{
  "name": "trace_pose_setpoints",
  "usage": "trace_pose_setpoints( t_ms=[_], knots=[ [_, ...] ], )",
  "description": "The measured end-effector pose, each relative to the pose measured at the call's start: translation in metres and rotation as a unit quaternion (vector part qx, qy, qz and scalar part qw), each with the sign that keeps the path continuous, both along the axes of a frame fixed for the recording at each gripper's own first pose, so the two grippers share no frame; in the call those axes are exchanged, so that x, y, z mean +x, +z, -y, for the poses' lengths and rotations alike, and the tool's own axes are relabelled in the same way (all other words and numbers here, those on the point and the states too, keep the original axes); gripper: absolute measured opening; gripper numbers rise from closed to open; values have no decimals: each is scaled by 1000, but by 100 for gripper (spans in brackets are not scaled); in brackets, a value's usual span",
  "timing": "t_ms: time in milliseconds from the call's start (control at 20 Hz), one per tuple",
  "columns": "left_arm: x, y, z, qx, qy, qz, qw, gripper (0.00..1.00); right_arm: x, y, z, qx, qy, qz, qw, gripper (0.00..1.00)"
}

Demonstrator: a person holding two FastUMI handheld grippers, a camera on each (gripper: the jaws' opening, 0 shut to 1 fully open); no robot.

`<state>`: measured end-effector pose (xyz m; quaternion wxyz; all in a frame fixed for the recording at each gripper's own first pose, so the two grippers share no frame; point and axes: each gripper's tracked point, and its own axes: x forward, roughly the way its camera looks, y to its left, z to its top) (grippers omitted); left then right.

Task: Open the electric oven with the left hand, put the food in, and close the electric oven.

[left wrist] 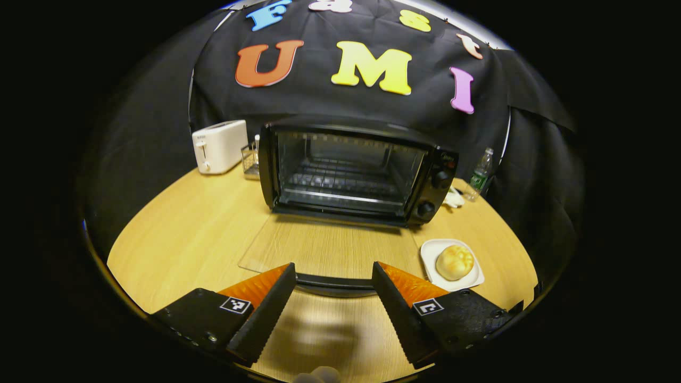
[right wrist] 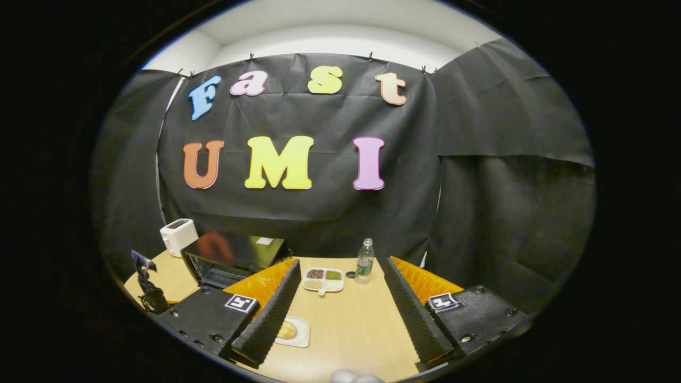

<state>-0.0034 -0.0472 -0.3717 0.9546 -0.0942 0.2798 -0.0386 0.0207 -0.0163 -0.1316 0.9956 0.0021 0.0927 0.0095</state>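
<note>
The black electric oven (left wrist: 351, 170) stands open at the back of the table, its rack bare. Its glass door (left wrist: 319, 244) lies flat toward me, and the dark handle (left wrist: 335, 284) sits between the fingers of my left gripper (left wrist: 332, 266), which is open and does not press on it. A golden bun (left wrist: 455, 262) rests on a white plate (left wrist: 433, 250) to the right of the door. In the right gripper view my right gripper (right wrist: 341, 260) hangs open and empty high above the table. The bun (right wrist: 286, 330) peeks out beside its left finger, and the oven (right wrist: 229, 255) is at lower left.
A white toaster (left wrist: 219, 146) and a small wire rack (left wrist: 250, 159) stand left of the oven. A water bottle (right wrist: 364, 260) and a divided dish of foods (right wrist: 323, 279) sit at the back right. Bare wooden tabletop (left wrist: 186, 229) lies left of the door.
</note>
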Motion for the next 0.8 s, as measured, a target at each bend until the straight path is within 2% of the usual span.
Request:
trace_pose_setpoints(
  t_ms=[200,400,450,550,700,800],
  knots=[
    [-6,76,-24,23,9,96,995,94,9,-76,-28,34,28,-54,998,100],
    [-14,163,-46,52,32,179,982,94,14,-154,-45,18,33,-111,993,100],
    [-17,187,-50,53,35,203,977,82,14,-171,-50,18,39,-124,991,100],
    [-23,227,-58,56,42,237,969,82,15,-218,-71,27,48,-170,984,100],
    [-34,259,-68,55,57,265,961,100,26,-263,-95,31,57,-208,976,100],
    [-39,272,-72,58,56,276,958,82,34,-287,-108,22,62,-232,971,100]
  ],
)
